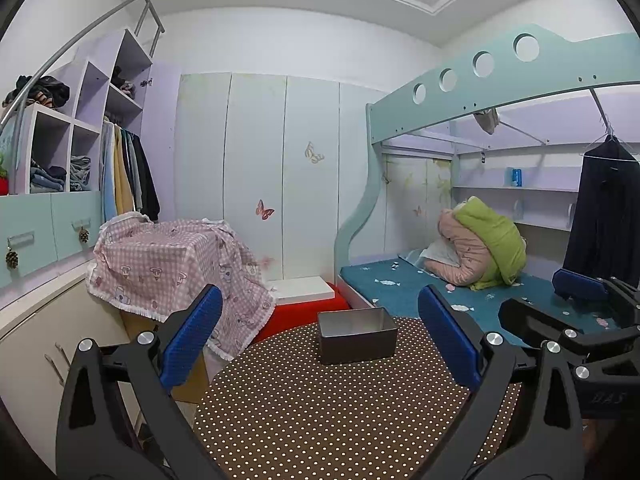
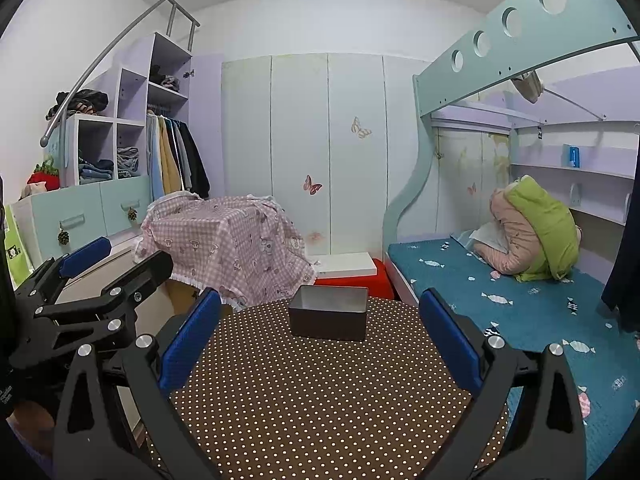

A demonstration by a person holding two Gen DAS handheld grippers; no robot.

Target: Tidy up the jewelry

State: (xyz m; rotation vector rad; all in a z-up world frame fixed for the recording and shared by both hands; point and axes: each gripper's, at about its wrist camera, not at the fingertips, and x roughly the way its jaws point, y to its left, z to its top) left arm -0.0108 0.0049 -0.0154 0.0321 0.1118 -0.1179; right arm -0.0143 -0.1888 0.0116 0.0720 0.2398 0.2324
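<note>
Blue-padded fingers of the left gripper (image 1: pixel 320 344) frame the left wrist view, spread wide with nothing between them and touching nothing. Ahead of this gripper, centred between the fingers and well apart from them, an open metal tin (image 1: pixel 356 336) stands upright at the far edge of the round polka-dot worktop (image 1: pixel 320 412); its interior appears bare, though the floor of it is only partly visible. No jewelry can be made out on the worktop. To this gripper's right the right gripper (image 1: pixel 576 296) hovers at about the same height over the blue bed (image 1: pixel 400 292). In the right wrist view, the right gripper (image 2: pixel 320 344) is likewise spread wide and empty, with the tin (image 2: pixel 329 318) ahead and slightly left of centre on the worktop (image 2: pixel 320 400); the left gripper (image 2: pixel 116 256) shows to its left. The tin is judged rigid, light and smooth-walled, hence liable to slide on the cloth; a hold across two opposite walls near the rim seems the surest grasp.
</note>
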